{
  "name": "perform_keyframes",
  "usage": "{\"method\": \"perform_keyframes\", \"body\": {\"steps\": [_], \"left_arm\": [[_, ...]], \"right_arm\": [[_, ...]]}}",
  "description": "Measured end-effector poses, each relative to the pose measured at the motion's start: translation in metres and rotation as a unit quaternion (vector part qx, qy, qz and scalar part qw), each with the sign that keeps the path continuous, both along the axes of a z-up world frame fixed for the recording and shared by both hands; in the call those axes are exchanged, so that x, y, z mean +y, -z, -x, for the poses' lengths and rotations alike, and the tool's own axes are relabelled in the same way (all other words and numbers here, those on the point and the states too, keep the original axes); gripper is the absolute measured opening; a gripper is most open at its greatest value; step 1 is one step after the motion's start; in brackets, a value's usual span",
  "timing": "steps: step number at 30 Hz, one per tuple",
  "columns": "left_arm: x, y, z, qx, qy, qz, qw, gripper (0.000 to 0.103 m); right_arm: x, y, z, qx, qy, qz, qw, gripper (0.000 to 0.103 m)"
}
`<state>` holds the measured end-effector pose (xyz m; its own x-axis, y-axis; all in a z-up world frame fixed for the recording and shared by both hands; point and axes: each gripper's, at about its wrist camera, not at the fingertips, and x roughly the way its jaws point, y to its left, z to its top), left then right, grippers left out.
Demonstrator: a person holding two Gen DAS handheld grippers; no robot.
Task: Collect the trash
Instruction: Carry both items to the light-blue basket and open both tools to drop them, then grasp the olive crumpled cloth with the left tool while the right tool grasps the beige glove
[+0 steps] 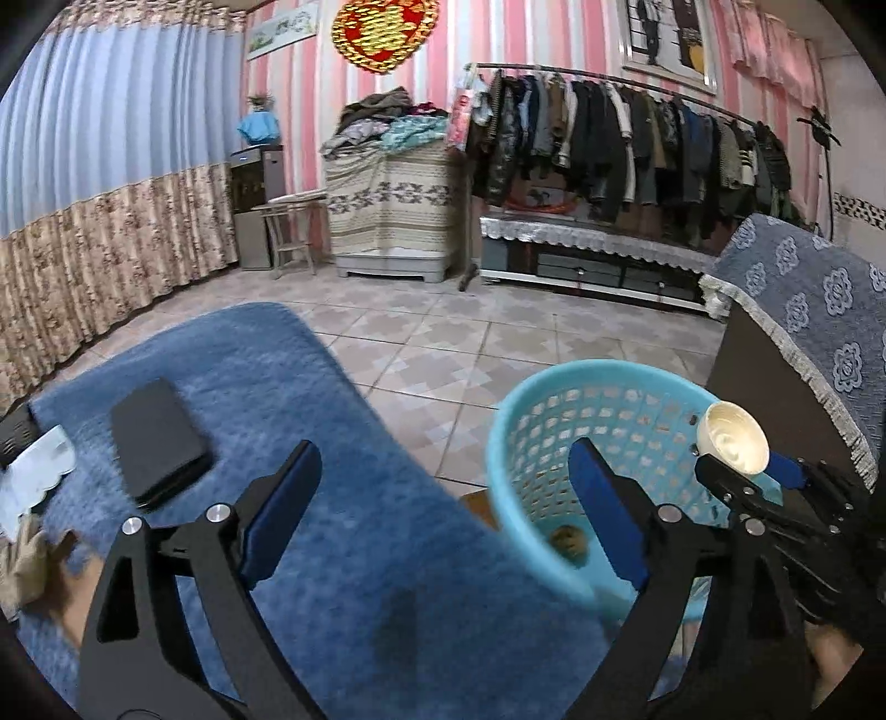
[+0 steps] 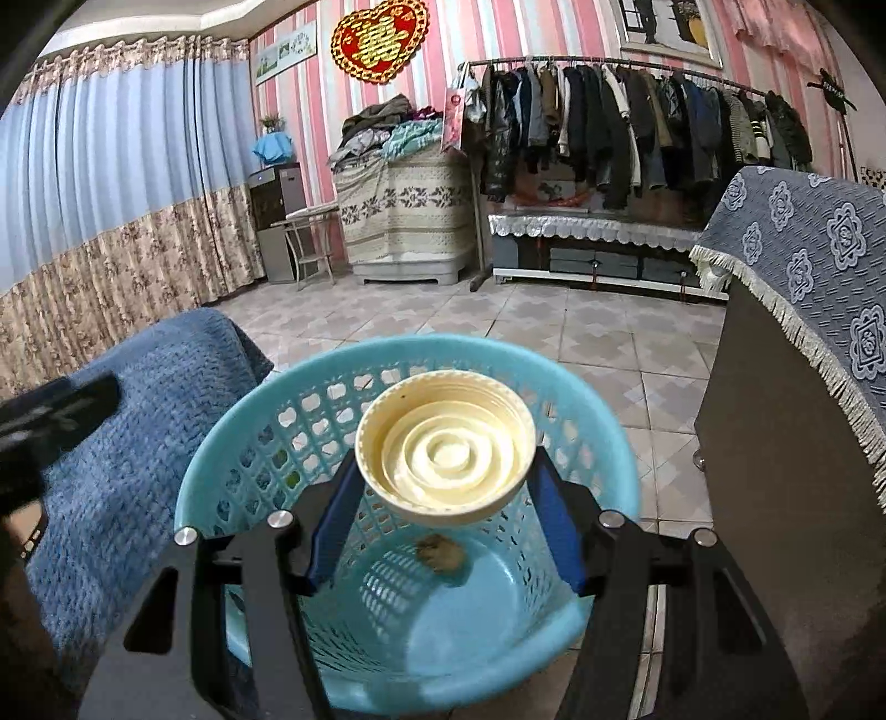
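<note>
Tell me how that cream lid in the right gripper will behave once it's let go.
The cream lid looks like thin, stiff plastic, so probably light. It's round, so it might roll or bounce inside the blue basket. Right gripper pinches only its edges, so it could slip.

Pink-striped wall (image 2: 498,33) at top of frame, red heart ornament (image 2: 380,39) hung centre. Blue curtains (image 2: 111,166) fill upper left. Loaded clothes rack (image 2: 637,127) upper right. Patterned tile floor (image 2: 554,327) mid-frame; blue rug (image 1: 277,387) lower left.

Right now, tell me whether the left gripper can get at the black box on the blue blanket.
Probably yes. The left gripper is open and empty, and the black box lies uncovered on the blue blanket, just left of its fingers. Nothing stands between them; the basket sits off to the right.
</note>
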<state>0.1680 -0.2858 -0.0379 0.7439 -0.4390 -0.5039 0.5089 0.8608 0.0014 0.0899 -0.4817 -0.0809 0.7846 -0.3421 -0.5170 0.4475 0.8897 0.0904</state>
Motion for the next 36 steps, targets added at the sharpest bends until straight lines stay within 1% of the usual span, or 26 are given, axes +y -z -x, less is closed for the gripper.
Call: {"method": "perform_keyframes", "body": {"steps": [2, 4, 5, 9, 11, 15, 20, 26, 31, 36], "left_arm": [[0.012, -0.004, -0.001, 0.003, -0.009, 0.006, 0.9999, 0.091], [0.022, -0.007, -0.001, 0.005, -0.017, 0.010, 0.9998, 0.091], [0.028, -0.010, 0.000, 0.002, -0.021, 0.009, 0.9997, 0.091], [0.047, -0.022, 0.006, -0.012, -0.035, 0.007, 0.9993, 0.092], [0.060, -0.028, 0.010, -0.015, -0.043, 0.014, 0.9988, 0.094], [0.084, -0.041, 0.020, -0.022, -0.061, 0.025, 0.9976, 0.095], [0.118, -0.055, 0.034, -0.034, -0.083, 0.030, 0.9955, 0.097], [0.168, -0.071, 0.051, -0.044, -0.116, 0.028, 0.9919, 0.097], [0.216, -0.075, 0.065, -0.050, -0.152, 0.018, 0.9870, 0.098], [0.263, -0.066, 0.082, -0.048, -0.187, 0.001, 0.9812, 0.098]], "right_arm": [[0.005, 0.001, -0.005, 0.003, -0.007, 0.010, 1.000, 0.060], [0.010, 0.001, -0.007, 0.007, -0.007, 0.022, 1.000, 0.069], [0.012, -0.001, -0.007, 0.007, -0.007, 0.026, 1.000, 0.075], [0.018, -0.016, 0.003, -0.004, 0.004, 0.040, 0.999, 0.086], [0.017, -0.025, 0.006, -0.011, 0.005, 0.037, 0.999, 0.089], [0.035, -0.044, 0.015, -0.021, -0.003, 0.041, 0.999, 0.093], [0.073, -0.065, 0.022, -0.037, -0.032, 0.039, 0.998, 0.095], [0.125, -0.072, 0.022, -0.048, -0.082, 0.021, 0.995, 0.096], [0.170, -0.065, 0.019, -0.047, -0.126, 0.006, 0.991, 0.096], [0.221, -0.053, 0.013, -0.036, -0.178, 0.015, 0.983, 0.096]]}}
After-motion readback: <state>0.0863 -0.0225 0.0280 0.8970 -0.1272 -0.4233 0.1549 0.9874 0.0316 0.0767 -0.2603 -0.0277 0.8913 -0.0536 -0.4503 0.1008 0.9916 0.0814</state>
